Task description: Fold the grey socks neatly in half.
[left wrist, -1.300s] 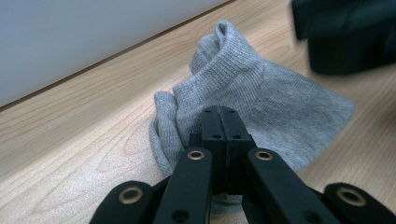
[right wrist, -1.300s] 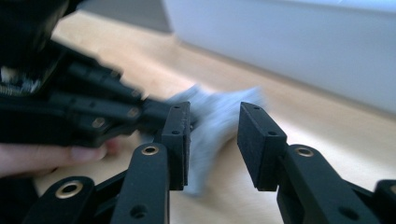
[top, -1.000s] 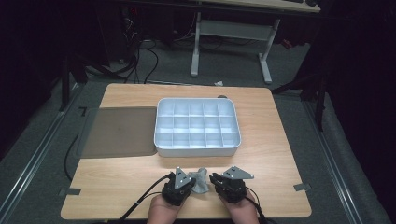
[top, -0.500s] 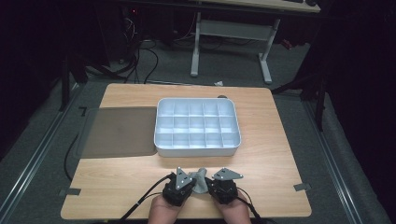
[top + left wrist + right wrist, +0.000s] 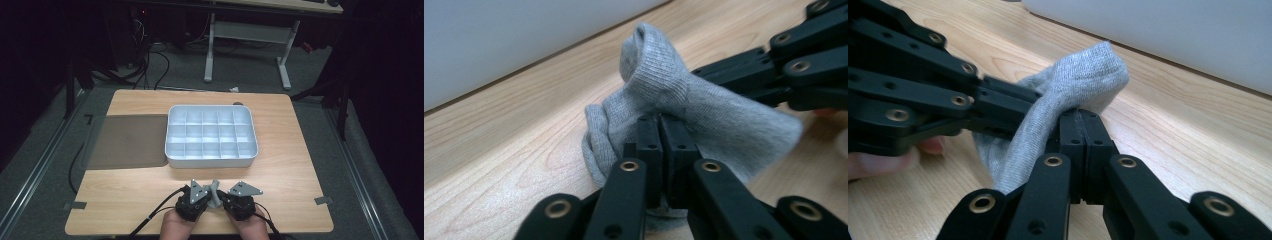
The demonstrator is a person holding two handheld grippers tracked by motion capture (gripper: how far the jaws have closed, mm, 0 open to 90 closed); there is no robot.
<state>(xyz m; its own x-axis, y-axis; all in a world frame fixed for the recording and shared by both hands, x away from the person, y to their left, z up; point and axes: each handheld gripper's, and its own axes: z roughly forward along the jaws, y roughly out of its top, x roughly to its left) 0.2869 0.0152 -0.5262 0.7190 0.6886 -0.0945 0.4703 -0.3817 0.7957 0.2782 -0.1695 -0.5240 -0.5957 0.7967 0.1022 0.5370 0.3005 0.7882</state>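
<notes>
Grey knitted sock (image 5: 684, 105) sits bunched at the near edge of the light wooden table (image 5: 300, 150) — just in front of the white plastic compartment tray (image 5: 211, 161). Both the left gripper (image 5: 659, 122) and the right gripper (image 5: 1080, 120) pinch its fabric from opposite sides — jaws closed tight on the cloth.

The grey sock (image 5: 659, 80) (lower folds) lies hidden behind black jaws.
</notes>
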